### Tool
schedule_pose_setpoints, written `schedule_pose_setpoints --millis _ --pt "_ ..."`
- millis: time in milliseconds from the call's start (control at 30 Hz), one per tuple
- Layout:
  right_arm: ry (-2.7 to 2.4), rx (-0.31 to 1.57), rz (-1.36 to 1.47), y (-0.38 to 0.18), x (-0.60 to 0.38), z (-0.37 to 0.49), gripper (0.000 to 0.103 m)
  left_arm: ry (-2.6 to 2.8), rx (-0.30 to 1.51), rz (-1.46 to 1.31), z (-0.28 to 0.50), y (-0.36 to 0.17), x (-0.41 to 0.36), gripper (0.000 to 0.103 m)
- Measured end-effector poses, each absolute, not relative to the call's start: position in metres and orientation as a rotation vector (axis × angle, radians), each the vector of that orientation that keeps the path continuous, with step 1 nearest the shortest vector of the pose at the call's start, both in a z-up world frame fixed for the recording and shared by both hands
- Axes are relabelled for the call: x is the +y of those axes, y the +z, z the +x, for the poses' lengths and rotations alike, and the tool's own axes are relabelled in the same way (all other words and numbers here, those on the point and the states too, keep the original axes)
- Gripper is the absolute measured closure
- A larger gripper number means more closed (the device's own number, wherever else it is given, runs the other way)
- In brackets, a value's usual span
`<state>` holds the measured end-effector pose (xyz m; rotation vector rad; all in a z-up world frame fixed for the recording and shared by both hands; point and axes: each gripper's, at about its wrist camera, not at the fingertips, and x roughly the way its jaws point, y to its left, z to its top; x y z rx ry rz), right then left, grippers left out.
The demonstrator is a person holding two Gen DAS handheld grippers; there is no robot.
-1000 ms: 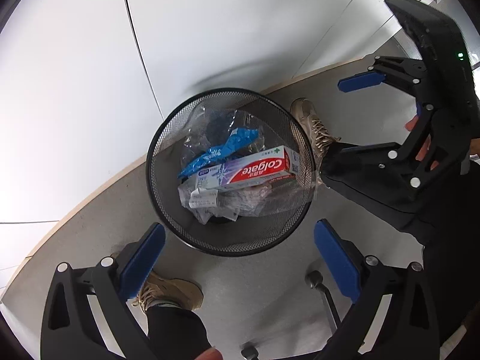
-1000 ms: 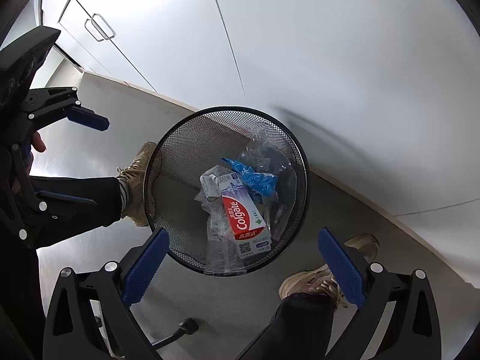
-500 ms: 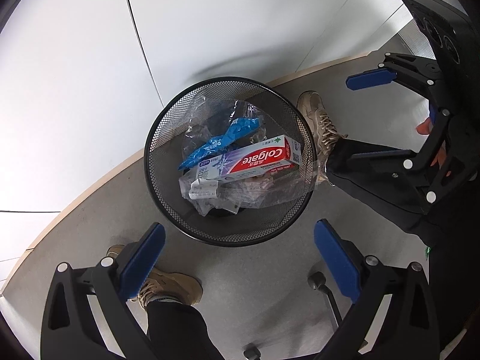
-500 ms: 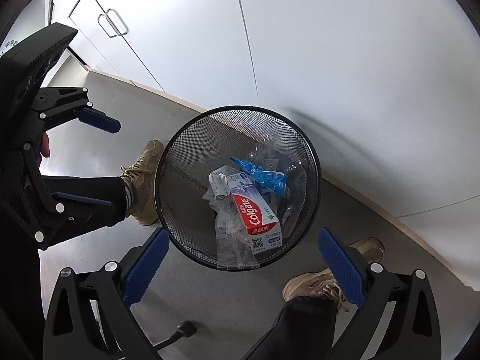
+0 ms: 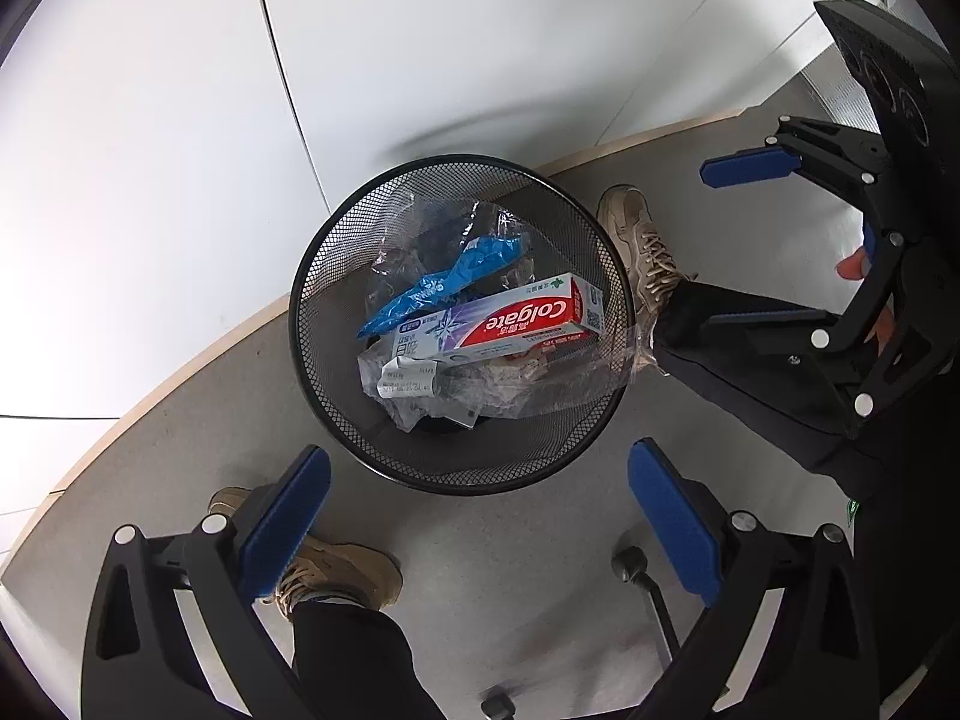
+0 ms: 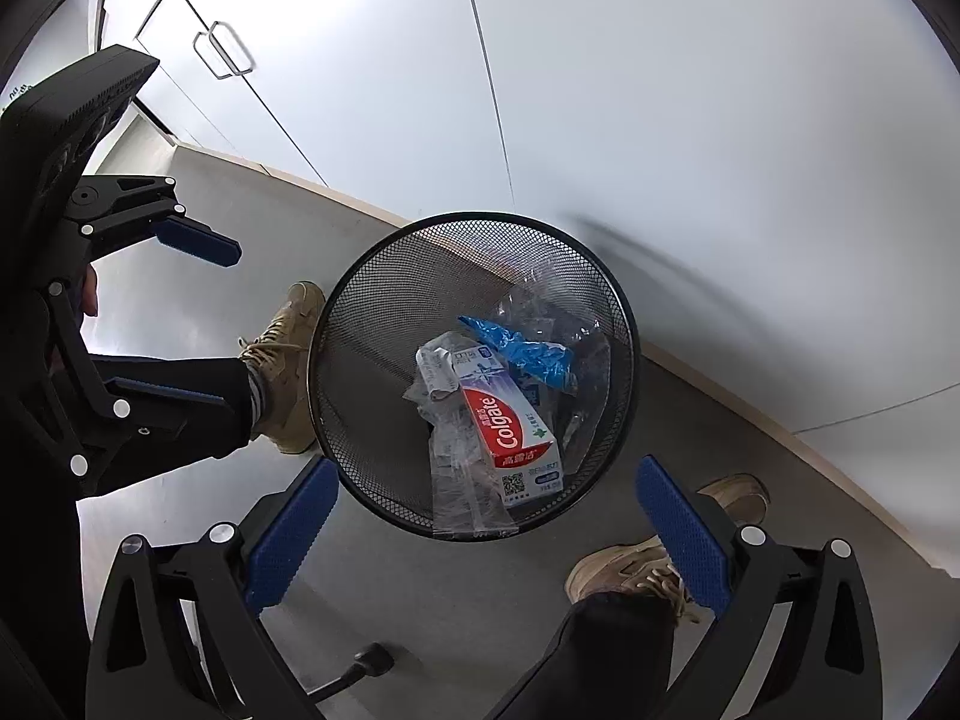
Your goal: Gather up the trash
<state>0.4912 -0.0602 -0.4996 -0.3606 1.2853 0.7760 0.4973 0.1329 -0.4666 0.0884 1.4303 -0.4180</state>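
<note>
- Mesh bin stands on the floor by the white wall, between the person's two shoes.
- Inside the bin: toothpaste box on top, blue wrapper behind it toward the wall, crumpled receipt and clear plastic film under it; the film drapes over the rim on the side away from the wall.
- Left hand-held gripper hovers above the bin, jaws spread wide, holding nothing.
- Right hand-held gripper likewise above the bin, jaws wide apart, empty.
- Handling guess: the bin is likely light and stiff, though the thin mesh may flex; pinch the rolled rim.
- The box is light, rigid card: grip across its narrow sides.
- Film is soft, slippery, and may snag.
</note>
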Motion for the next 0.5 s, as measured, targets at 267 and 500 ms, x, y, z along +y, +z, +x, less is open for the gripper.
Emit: schedule_pose_setpoints --millis 267,500 --pt "0.774 1.286 -0.347 -0.4997 -0.0613 0.4918 0.003 -0.433 1.431 0.075 0.4978 -0.4662 0.1323 0.004" --pt "0.773 1.286 -0.345 -0.4998 -0.0612 0.4917 0.003 -0.441 1.449 0.073 0.4972 -0.4683 0.1286 0.004"
